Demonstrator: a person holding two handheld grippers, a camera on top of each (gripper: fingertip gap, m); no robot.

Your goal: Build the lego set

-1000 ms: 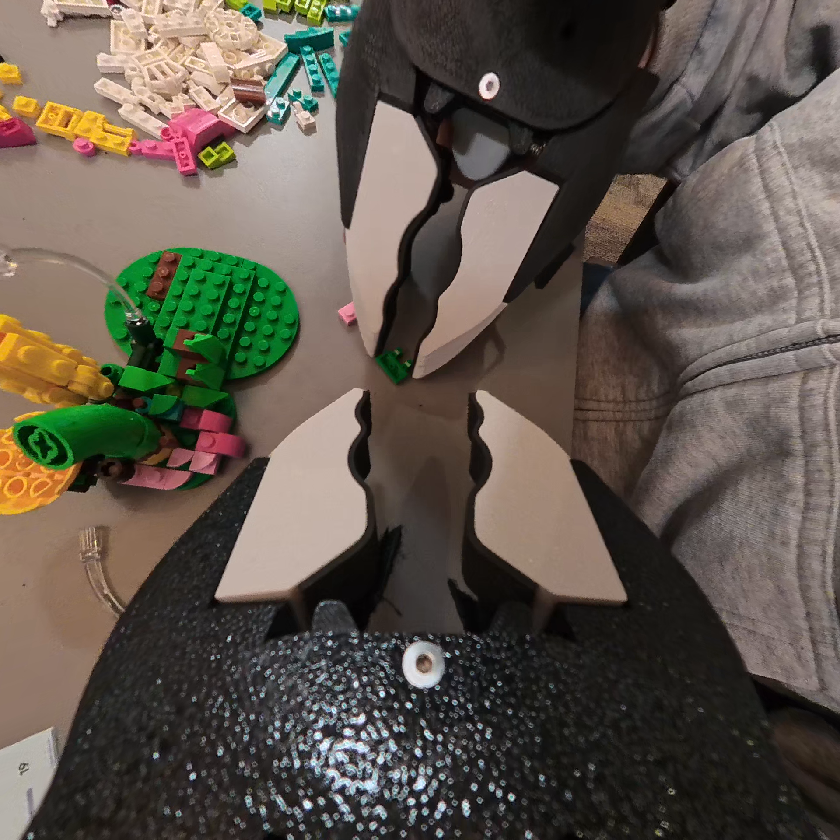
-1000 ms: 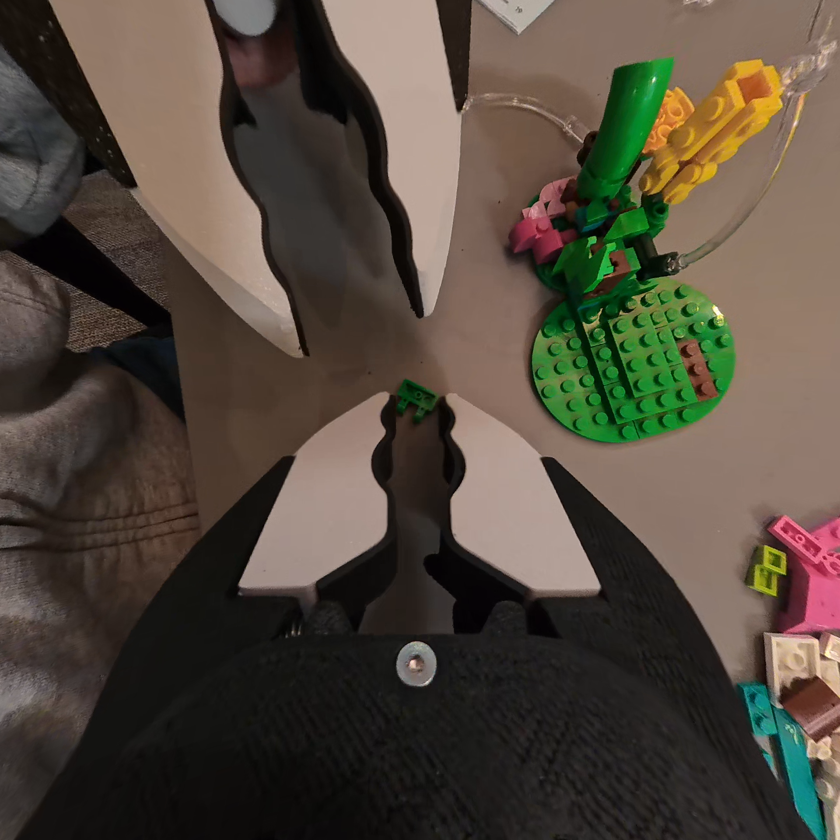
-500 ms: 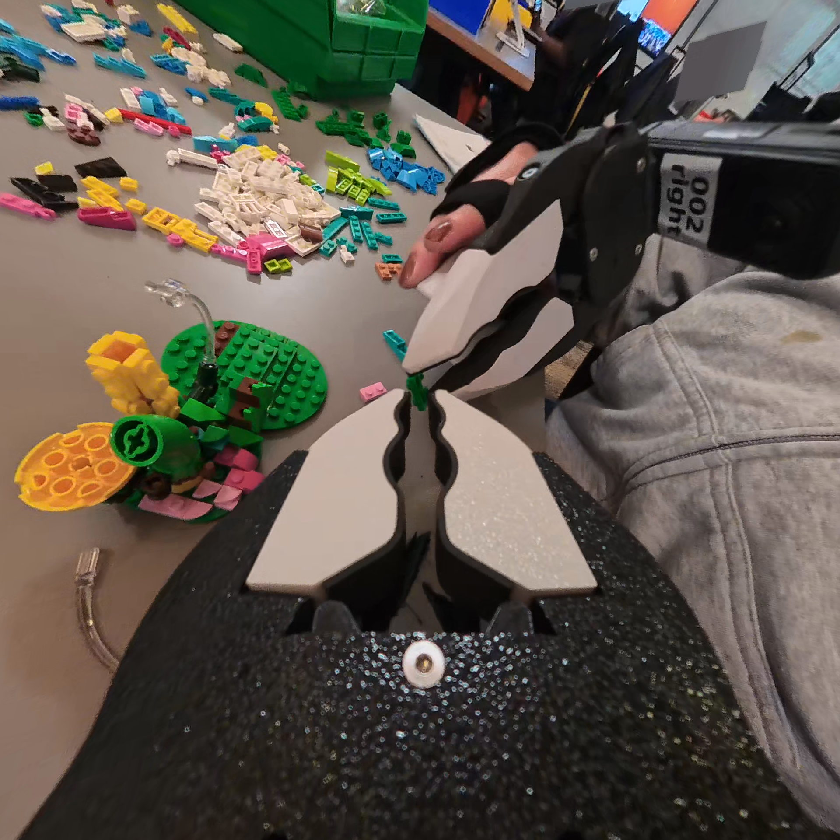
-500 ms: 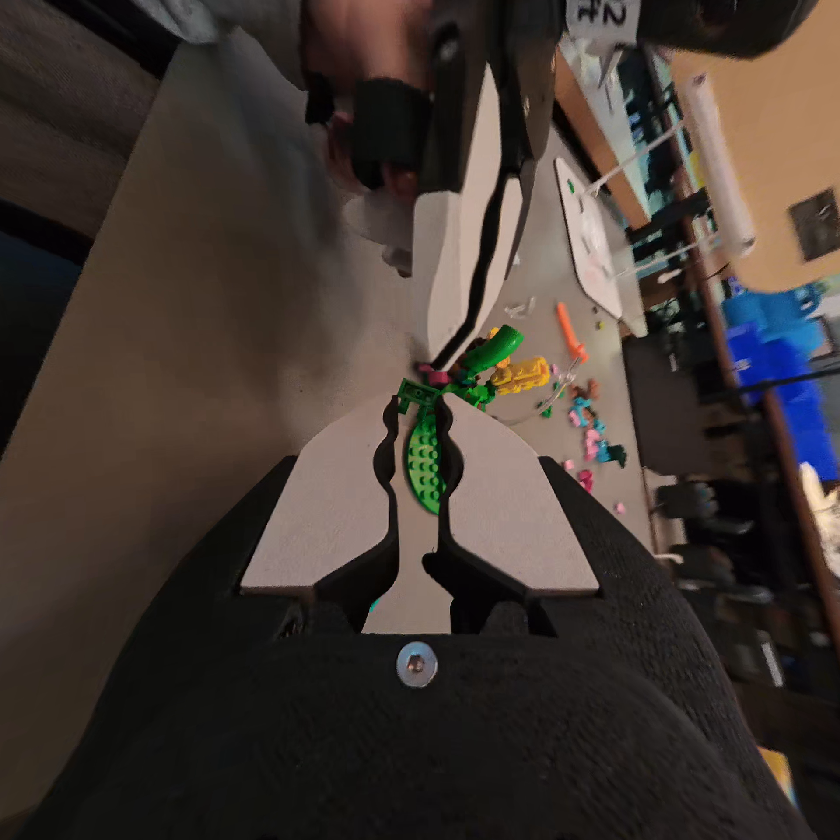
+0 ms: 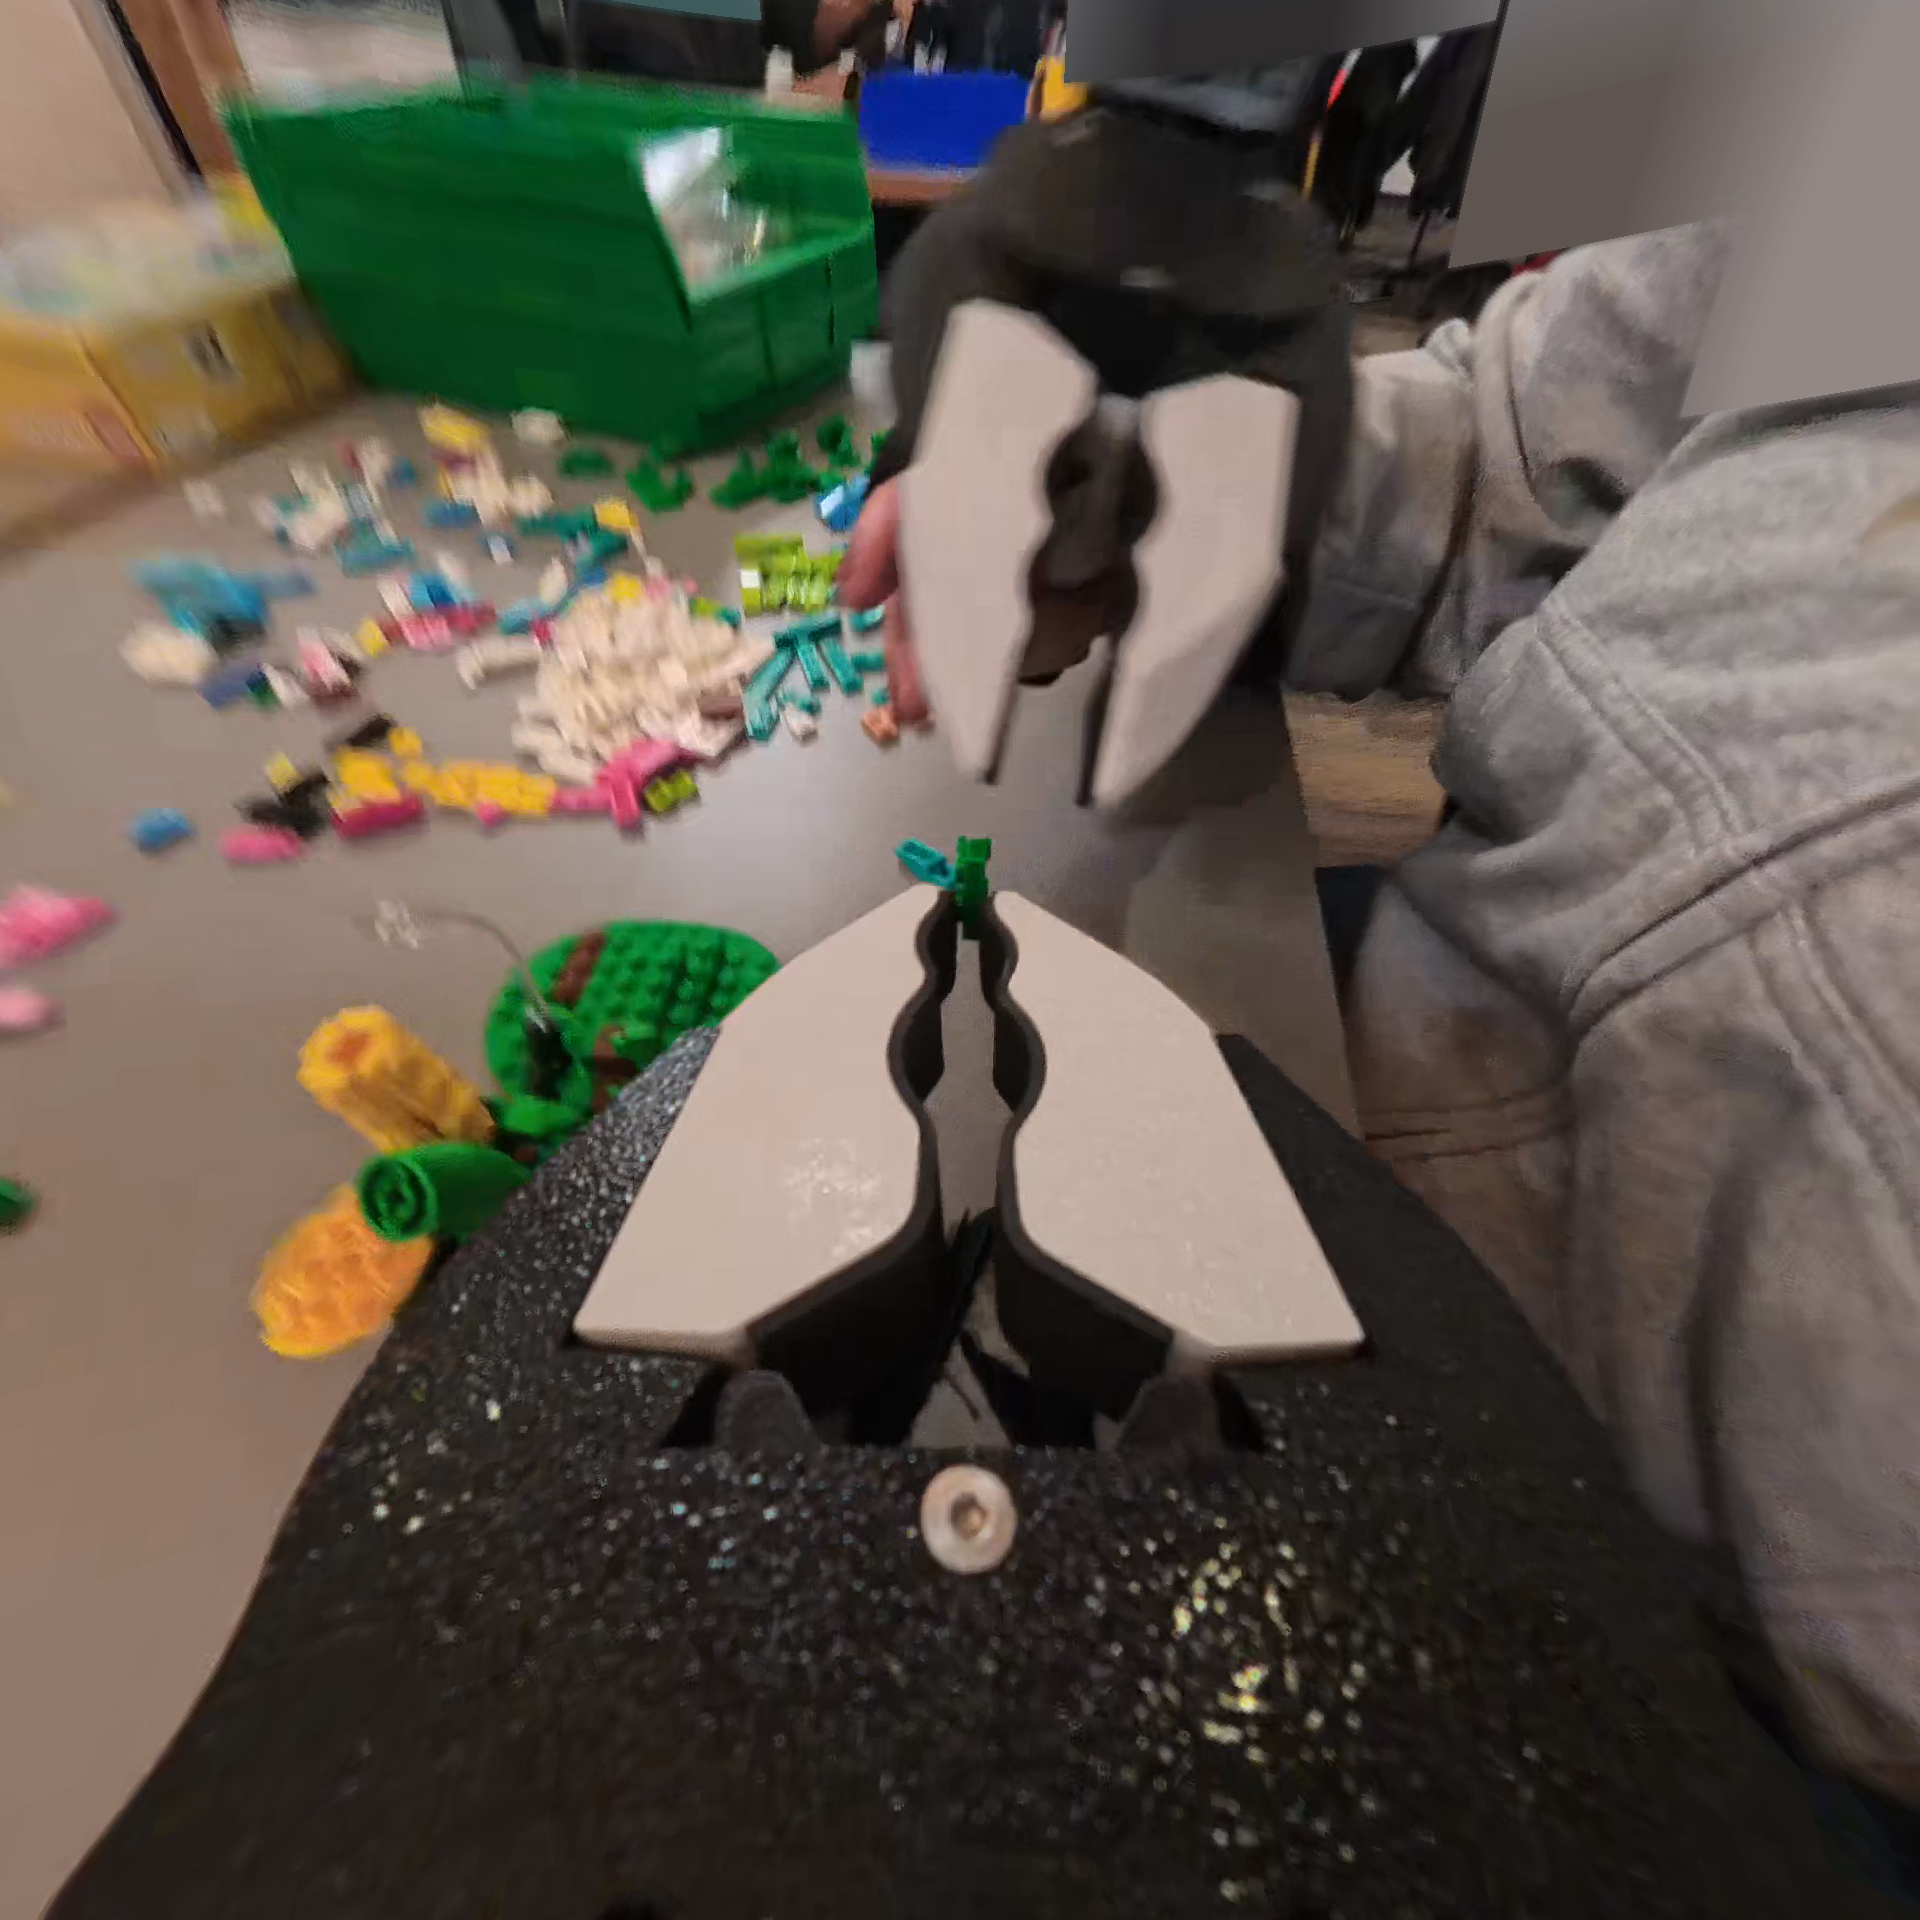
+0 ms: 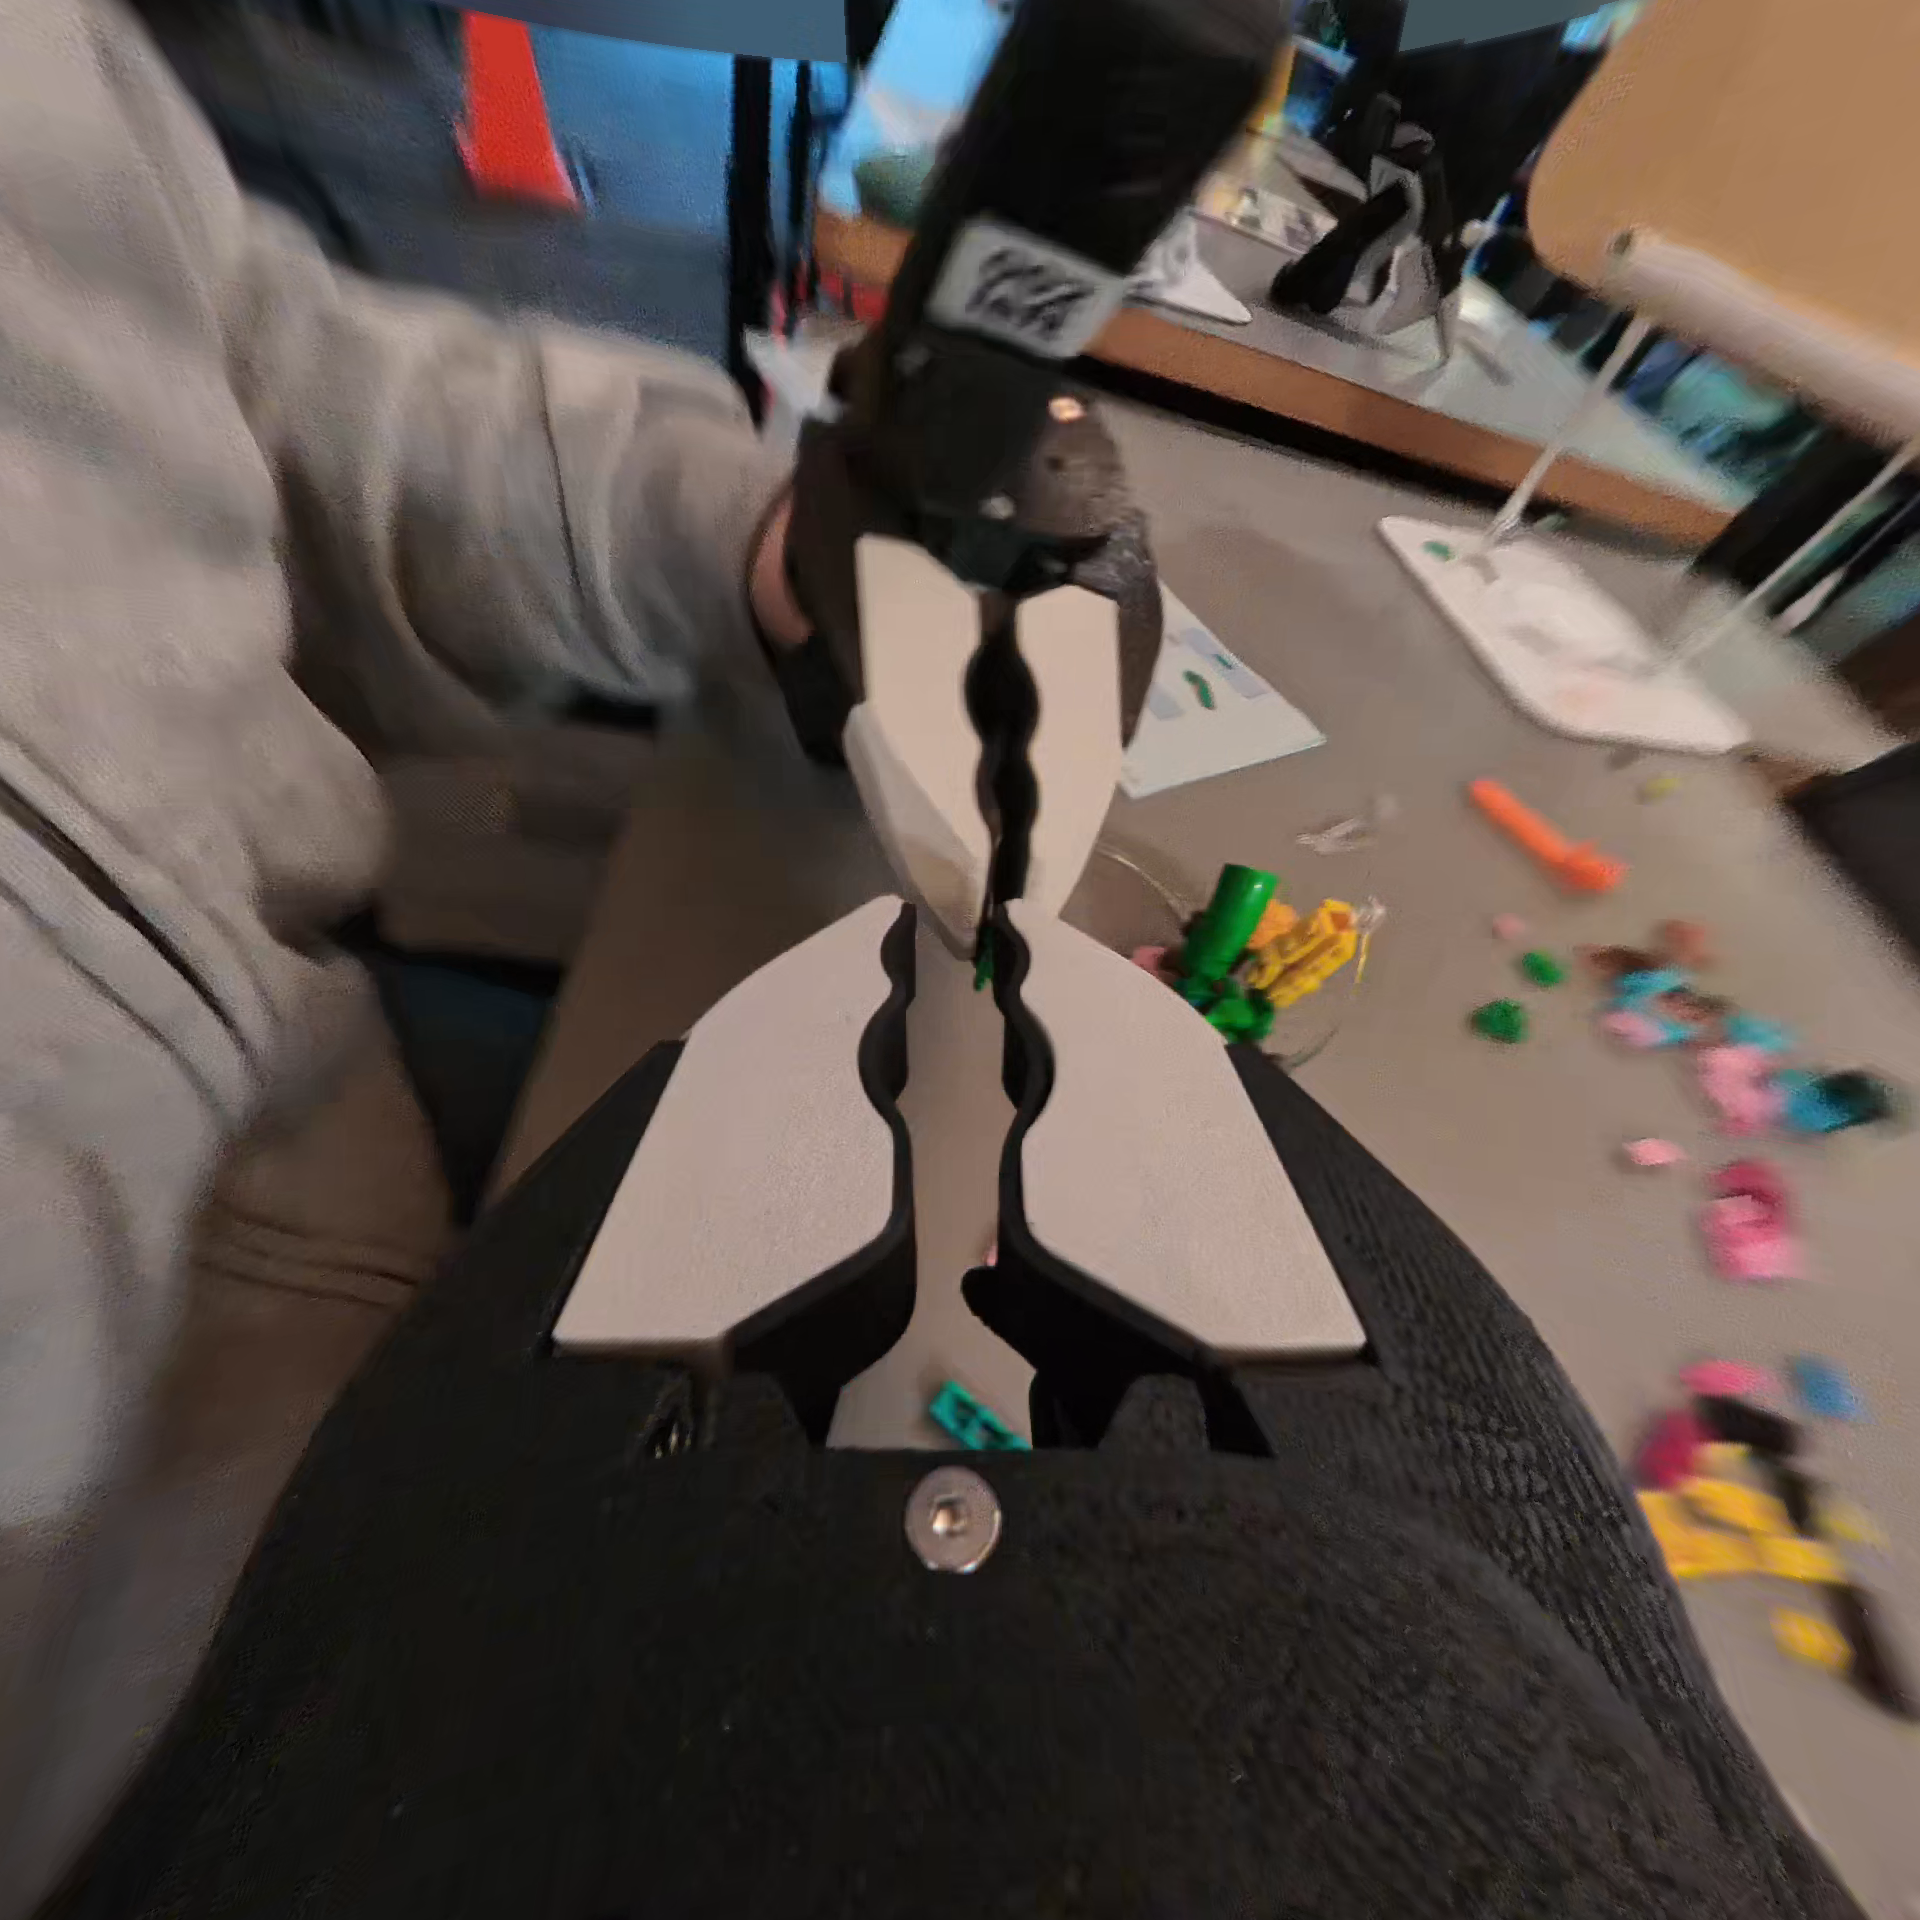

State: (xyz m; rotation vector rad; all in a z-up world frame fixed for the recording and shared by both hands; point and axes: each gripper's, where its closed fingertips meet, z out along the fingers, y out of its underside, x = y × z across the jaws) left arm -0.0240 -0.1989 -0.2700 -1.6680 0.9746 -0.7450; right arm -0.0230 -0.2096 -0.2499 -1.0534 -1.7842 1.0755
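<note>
LEFT TONGS: the left gripper [image 5: 968, 902] has its tips nearly together, pinching a small green brick piece [image 5: 974, 878] that stands upright and pokes out past the tips, held up above the desk.
GREEN PIECE: bright green, thin and narrow, with a knobbed top; a small teal piece [image 5: 923, 860] shows right at its left side, and whether the two are joined cannot be told.
RIGHT TONGS: the right gripper [image 6: 956, 920] stands narrowly open with bare air between its fingers; in the left wrist view it hangs tips down just beyond the green piece, apart from it.
HOW THEY MEET: in the right wrist view the left gripper's tips reach down to the right gripper's tips, the green piece showing just beside the right-hand fingertip [image 6: 1023, 940]; contact cannot be told.
BUILT MODEL: a round green studded plate [image 5: 665, 982] with a yellow block cluster [image 5: 390, 1081], a green tube [image 5: 436, 1195] and an orange disc [image 5: 327, 1283], on the desk to the left of the left gripper.
LOOSE BRICKS: a white heap [image 5: 634, 675] with teal, yellow and pink pieces around it, spread toward the far side of the grey desk [image 5: 208, 1455].
FAR EDGE: a green bin [image 5: 561, 260] and a yellow box [image 5: 125, 374], both blurred.
NEAR EDGE: a person's grey sleeve [image 5: 1662, 935] runs along the right side.
ELSEWHERE: an orange tool [image 6: 1543, 836] and a printed sheet [image 6: 1216, 717] lie on the desk beyond the grippers.
</note>
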